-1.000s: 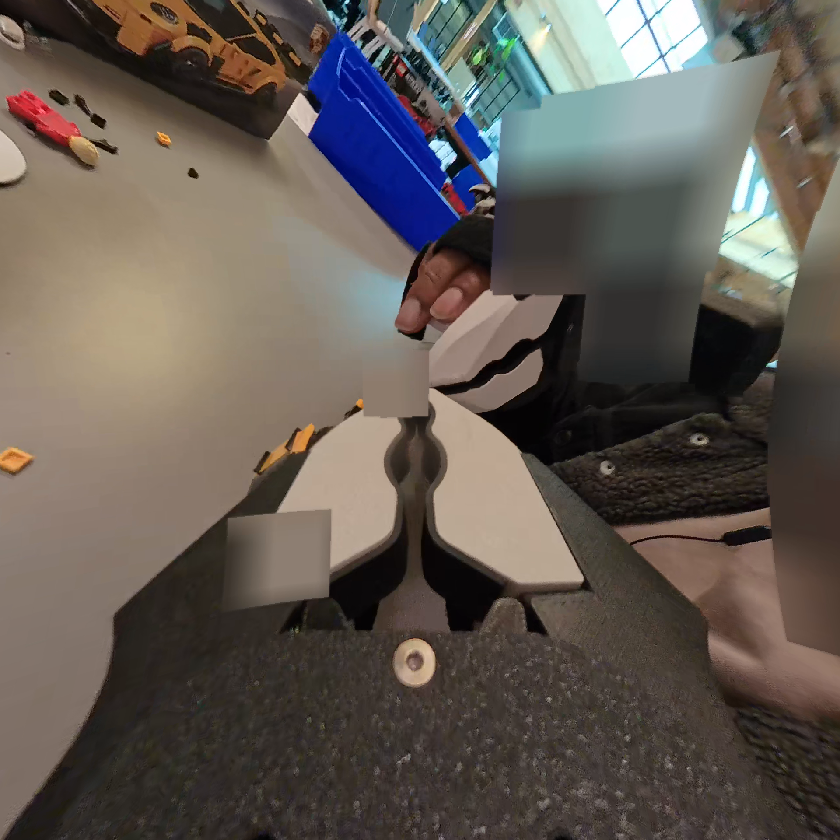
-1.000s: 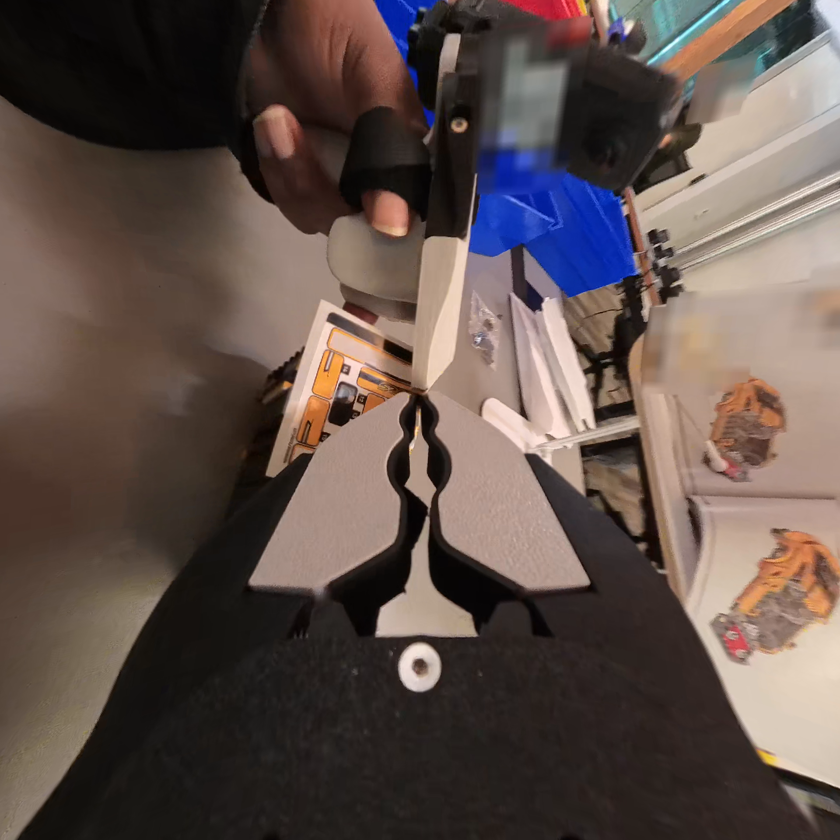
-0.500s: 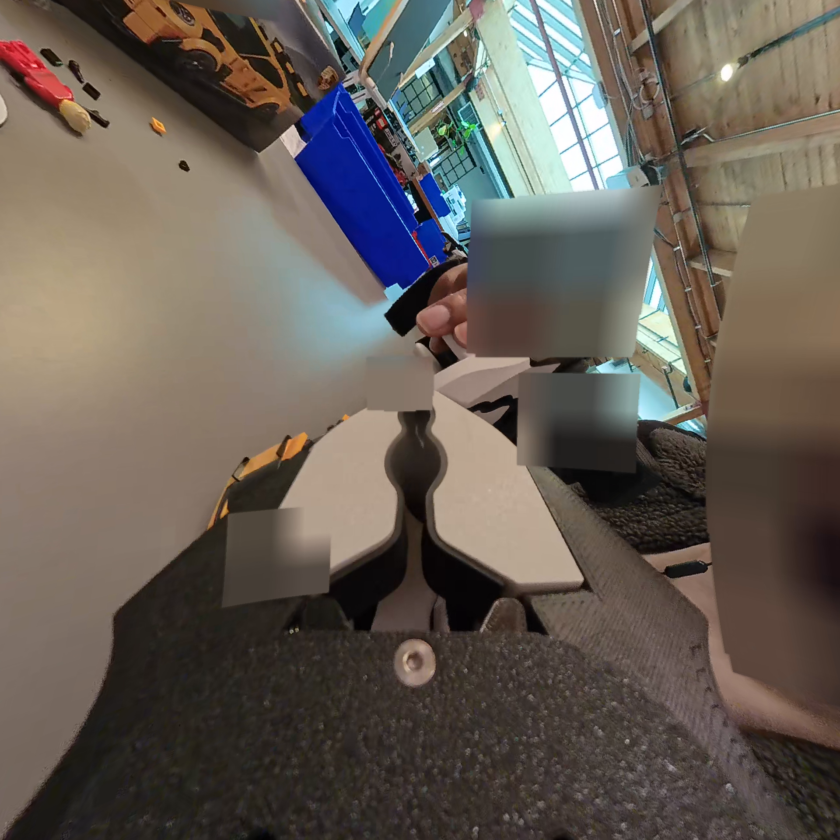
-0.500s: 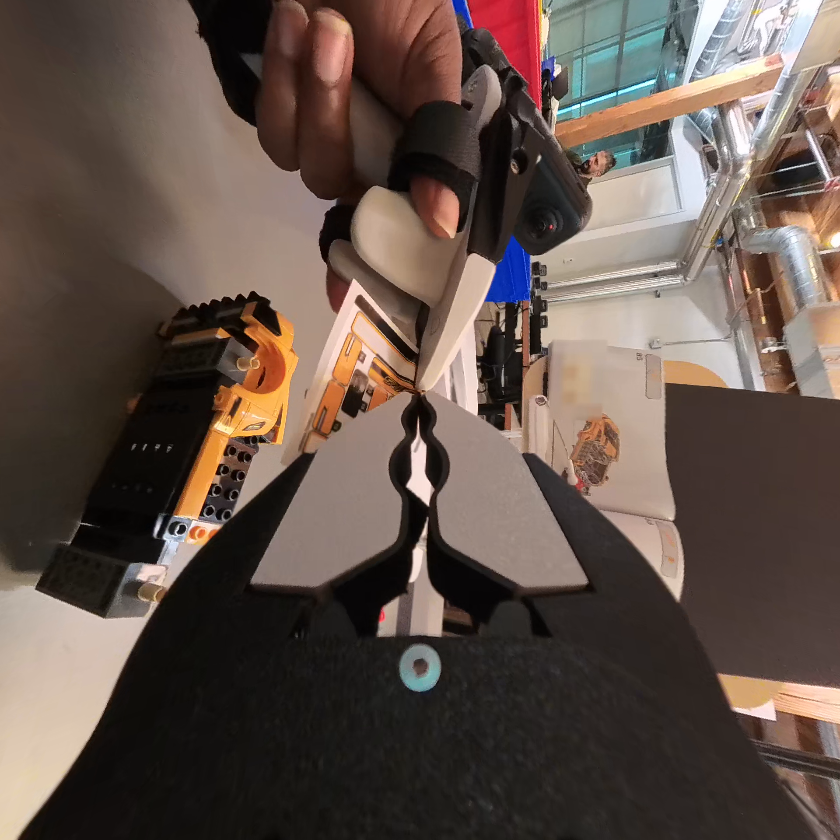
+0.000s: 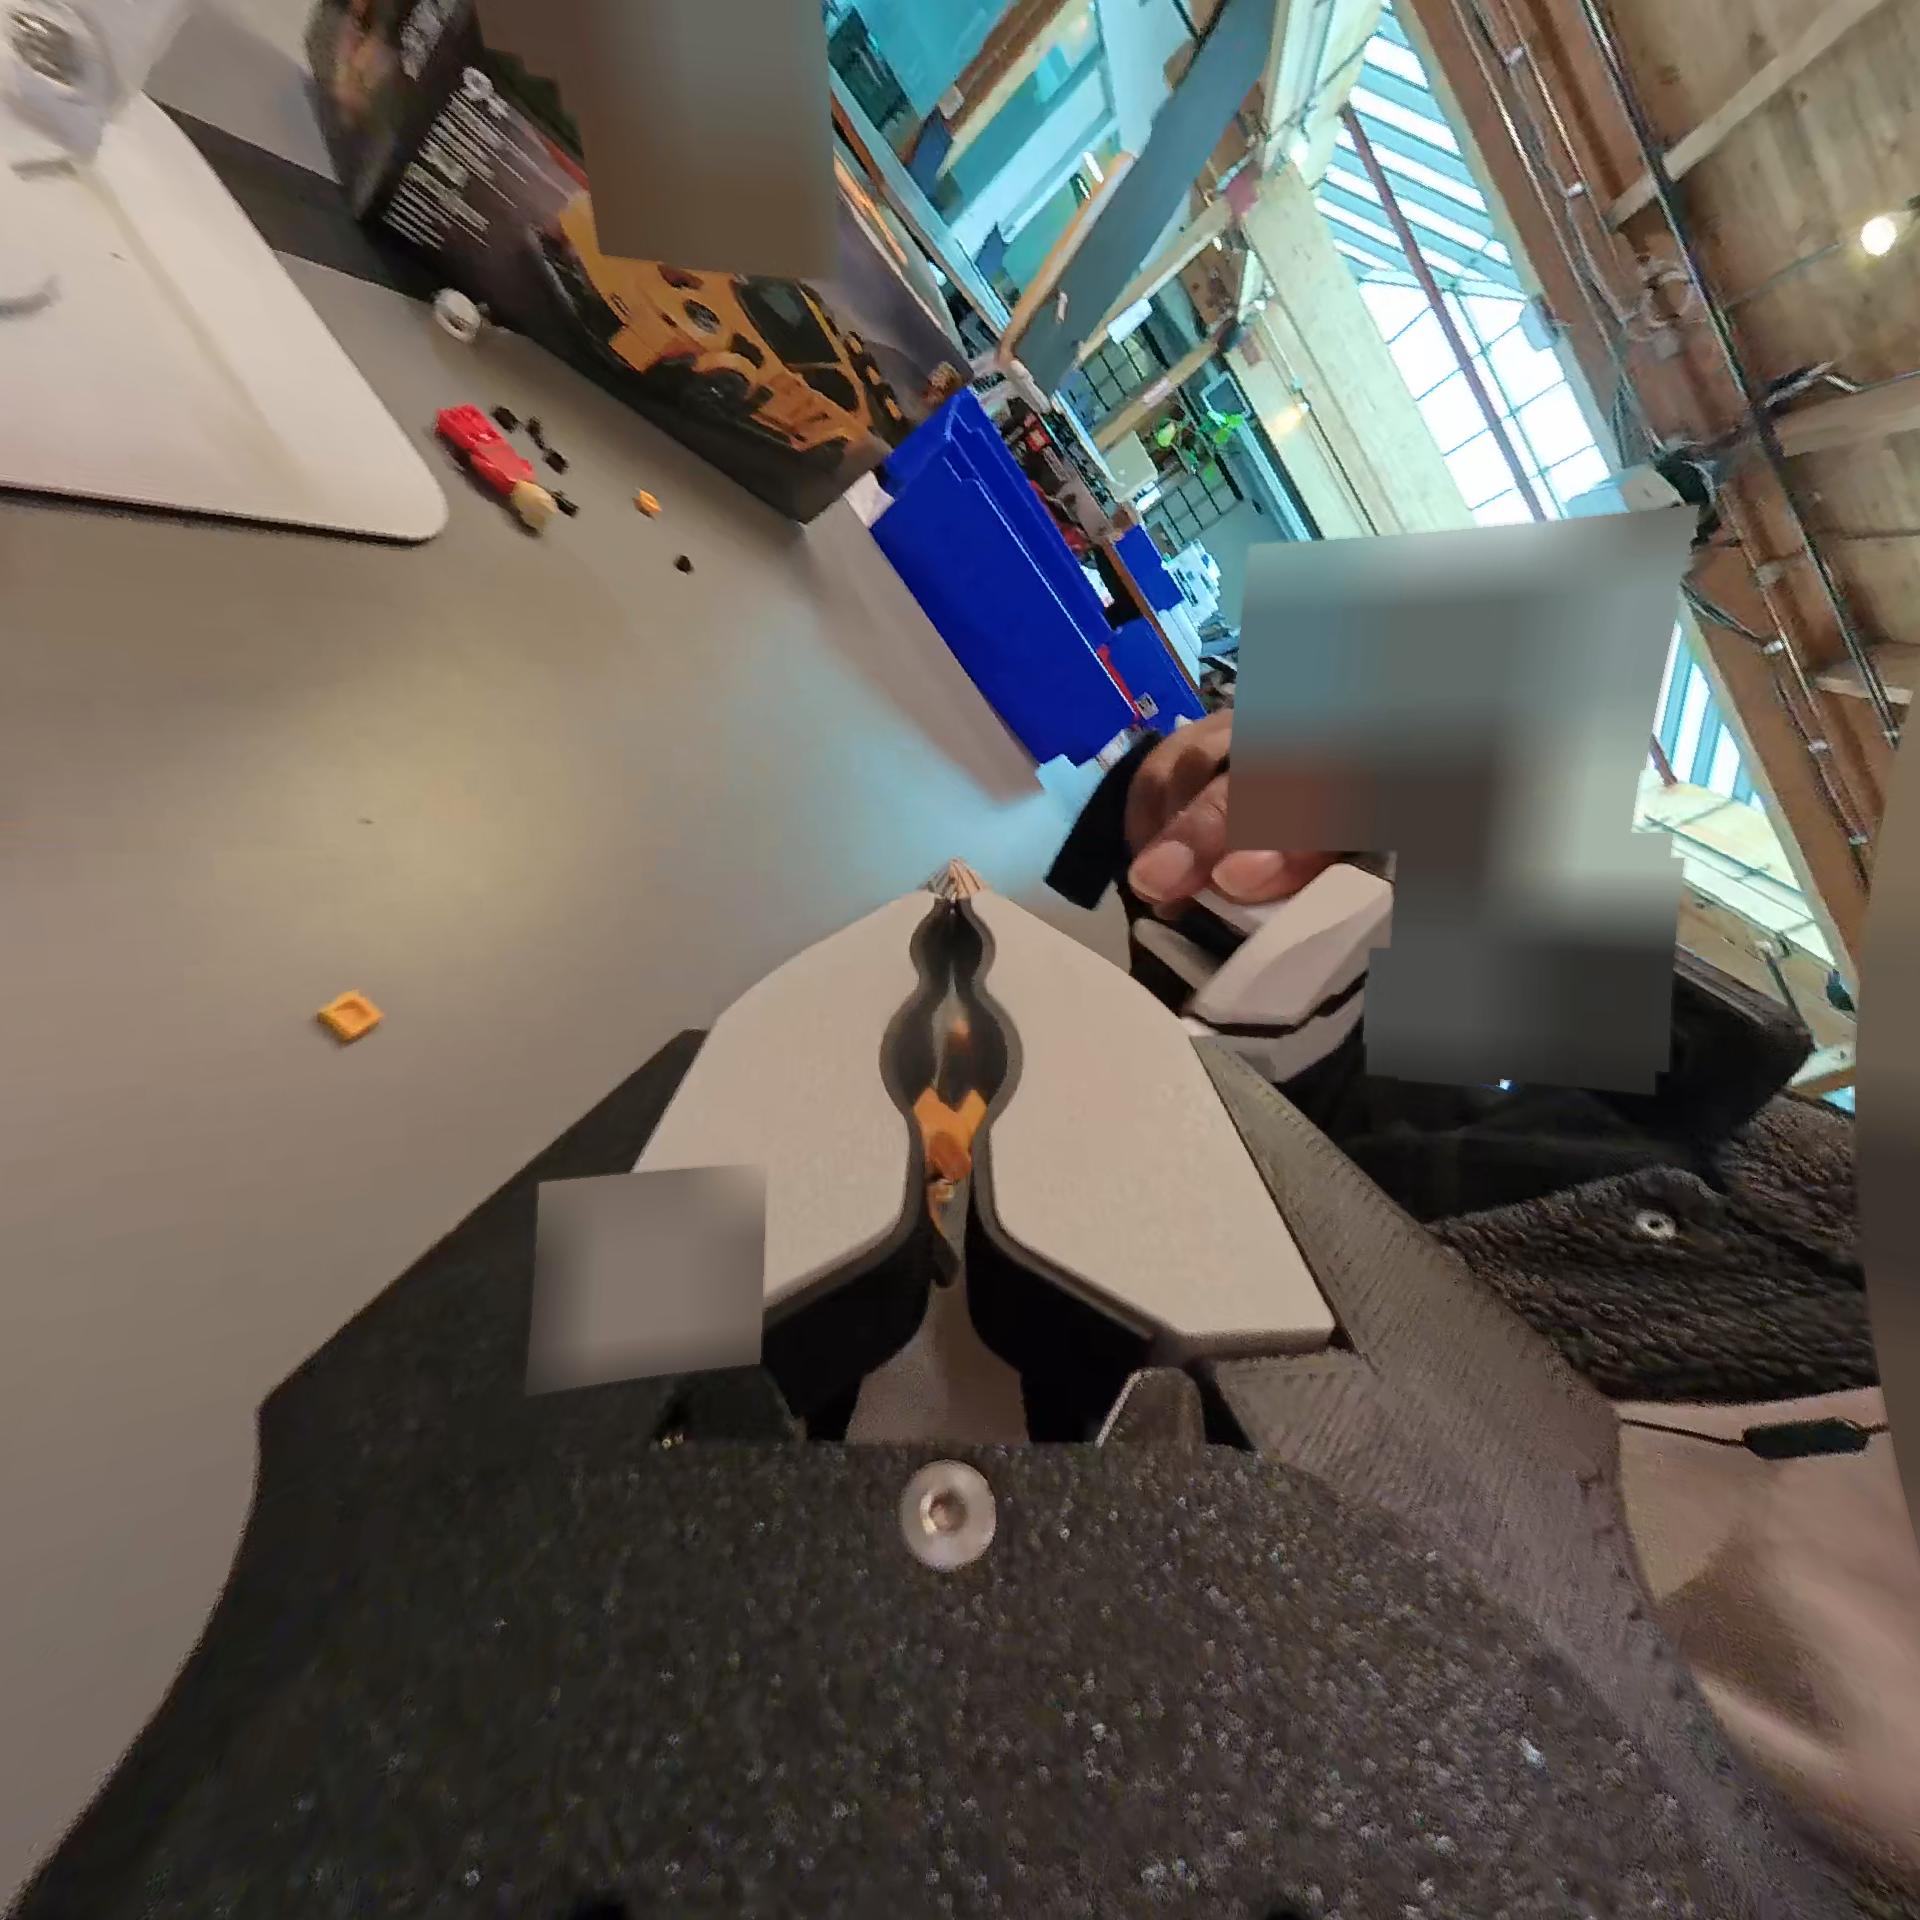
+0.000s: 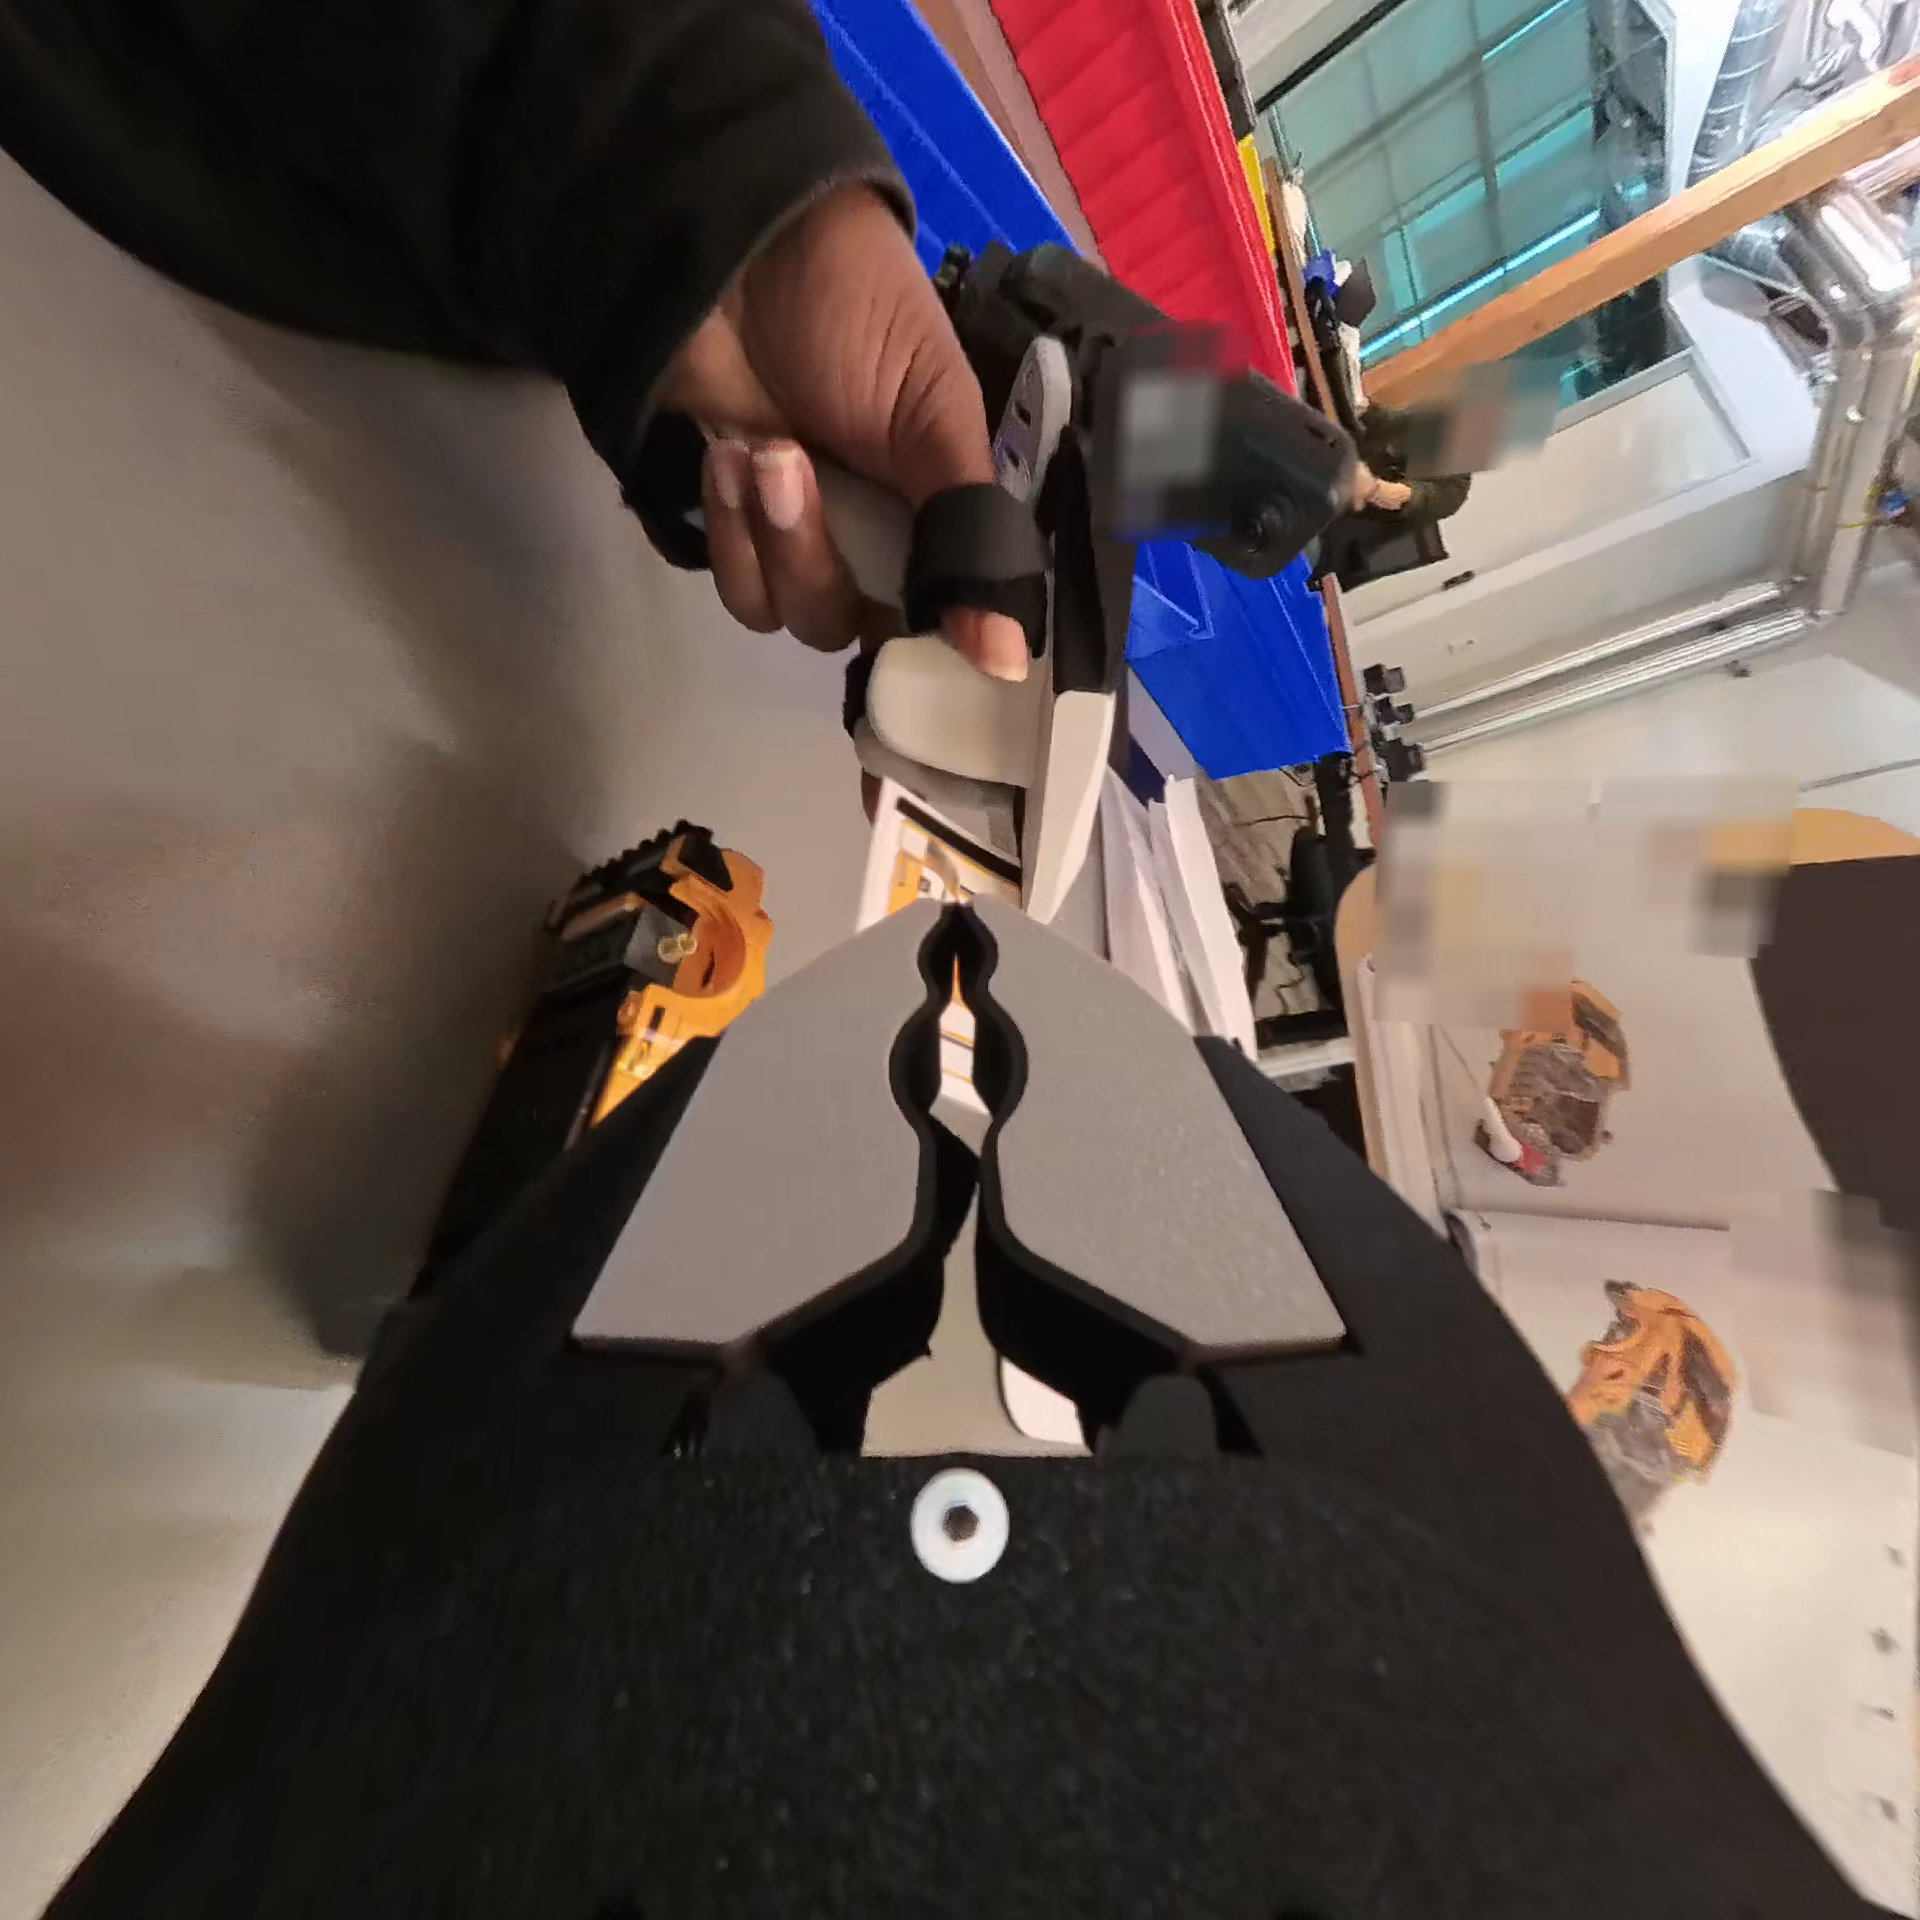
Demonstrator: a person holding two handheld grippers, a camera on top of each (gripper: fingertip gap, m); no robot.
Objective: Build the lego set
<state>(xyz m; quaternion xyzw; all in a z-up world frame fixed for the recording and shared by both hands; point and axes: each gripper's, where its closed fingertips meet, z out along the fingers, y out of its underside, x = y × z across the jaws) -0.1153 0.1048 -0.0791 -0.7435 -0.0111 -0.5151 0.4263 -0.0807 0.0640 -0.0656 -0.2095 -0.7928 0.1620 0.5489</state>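
Observation:
My left gripper (image 5: 954, 906) is shut, and a small striped corner of a thin sheet (image 5: 954, 881) sticks out past its tips. Something orange shows through the slot between its fingers. In the right wrist view its white fingertip (image 6: 1060, 852) meets the edge of a white sticker sheet (image 6: 925, 842) with orange stickers, held off the table. My right gripper (image 6: 958, 912) is shut in front of that sheet, and a thin curled sticker strip (image 6: 942, 885) rises from its tips. A black and orange brick model car (image 6: 665, 966) lies left of it on the grey table (image 6: 260, 831).
A white mat (image 5: 156, 343), a box with a yellow car picture (image 5: 665, 312) and blue bins (image 5: 997, 582) stand at the table's far side. Small loose bricks lie about, among them a red piece (image 5: 478, 442) and an orange tile (image 5: 350, 1013). An open booklet (image 6: 1558, 1091) is at the right. The gap from one gripper's tips to the other's is roughly 6 cm. The orange tile (image 5: 350, 1013) lies around 12 cm away from my left fingertips.
Both grippers stayed shut while the views swung. The two grippers' tips met at the sheet before; now the left fingertip sits a little to the right of my right gripper's tips.

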